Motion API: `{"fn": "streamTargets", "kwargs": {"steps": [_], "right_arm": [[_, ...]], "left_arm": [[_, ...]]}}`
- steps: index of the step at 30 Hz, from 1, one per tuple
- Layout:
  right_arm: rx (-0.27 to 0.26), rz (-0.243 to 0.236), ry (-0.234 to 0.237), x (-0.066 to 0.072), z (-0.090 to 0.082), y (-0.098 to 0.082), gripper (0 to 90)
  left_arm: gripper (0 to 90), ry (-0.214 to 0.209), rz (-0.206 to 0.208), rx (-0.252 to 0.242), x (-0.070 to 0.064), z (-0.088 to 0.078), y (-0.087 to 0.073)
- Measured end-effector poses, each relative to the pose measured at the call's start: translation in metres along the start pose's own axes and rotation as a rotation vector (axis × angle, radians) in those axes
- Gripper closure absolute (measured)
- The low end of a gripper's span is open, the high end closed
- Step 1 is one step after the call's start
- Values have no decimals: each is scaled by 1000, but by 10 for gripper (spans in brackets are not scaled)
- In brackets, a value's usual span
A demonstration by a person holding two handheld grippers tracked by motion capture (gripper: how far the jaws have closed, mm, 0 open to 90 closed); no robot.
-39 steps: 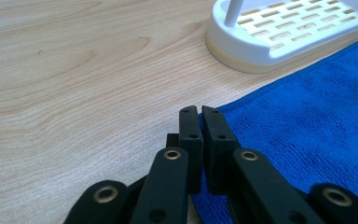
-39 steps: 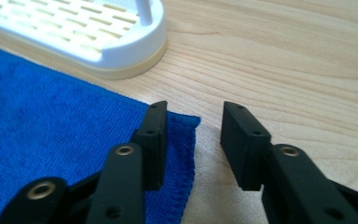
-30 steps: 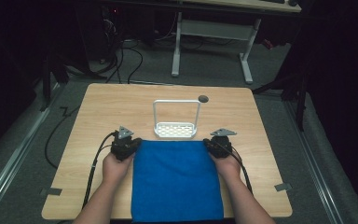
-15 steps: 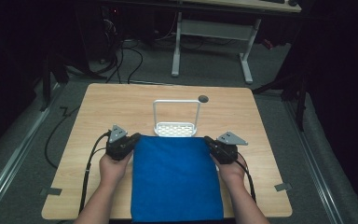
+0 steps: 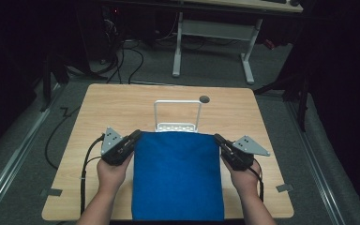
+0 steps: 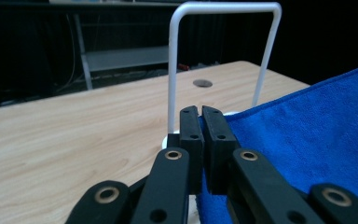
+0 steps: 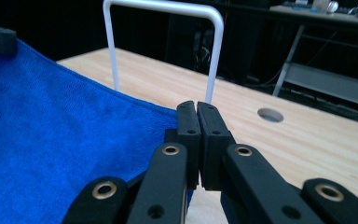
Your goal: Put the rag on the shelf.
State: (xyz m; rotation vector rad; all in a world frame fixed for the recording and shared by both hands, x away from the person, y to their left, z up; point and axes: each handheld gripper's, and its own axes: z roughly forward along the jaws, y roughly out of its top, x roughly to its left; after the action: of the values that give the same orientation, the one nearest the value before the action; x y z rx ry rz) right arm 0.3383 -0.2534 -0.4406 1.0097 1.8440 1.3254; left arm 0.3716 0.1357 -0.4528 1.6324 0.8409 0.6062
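- I hold a blue towel (image 5: pixel 177 178) by its two far corners, one corner in each set of tongs.
- My left tongs (image 5: pixel 135 137) are pressed tight together on the far left corner. In the left gripper view the blue cloth sits right between the closed jaws.
- My right tongs (image 5: pixel 218 139) are pressed tight on the far right corner the same way — the right gripper view shows the blue edge running into them.
- The towel lies spread on the tabletop (image 5: pixel 112 105), and its near edge hangs over the side close to me.
- Its far edge is pulled straight between my two hands and sits just in front of the white rack (image 5: pixel 177 115).
- The rack stands upright in the middle of the tabletop. Its bar at the top has nothing on it.
- I think the job is to hang the towel over that bar — or maybe to fold it, I cannot be sure.
- Done, I would say: both corners are grabbed and the cloth looks flat and tidy.
- Left to do: lift the far edge up and move it where it should go, then let go.
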Motion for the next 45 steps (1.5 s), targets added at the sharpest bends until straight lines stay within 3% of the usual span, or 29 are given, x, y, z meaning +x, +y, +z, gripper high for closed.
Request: {"fn": "streamTargets", "kwargs": {"steps": [14, 25, 35, 45], "right_arm": [[-130, -13, 17, 8, -29, 30, 893], [-220, -56, 14, 15, -45, 57, 893], [-268, -81, -12, 7, -47, 87, 893], [-265, -55, -38, -9, -22, 110, 894]], "left_arm": [[879, -39, 43, -104, -14, -25, 29], [881, -26, 110, -203, -24, -41, 63], [881, 0, 132, -232, -12, -33, 95], [881, 43, 153, -215, 6, -14, 113]]}}
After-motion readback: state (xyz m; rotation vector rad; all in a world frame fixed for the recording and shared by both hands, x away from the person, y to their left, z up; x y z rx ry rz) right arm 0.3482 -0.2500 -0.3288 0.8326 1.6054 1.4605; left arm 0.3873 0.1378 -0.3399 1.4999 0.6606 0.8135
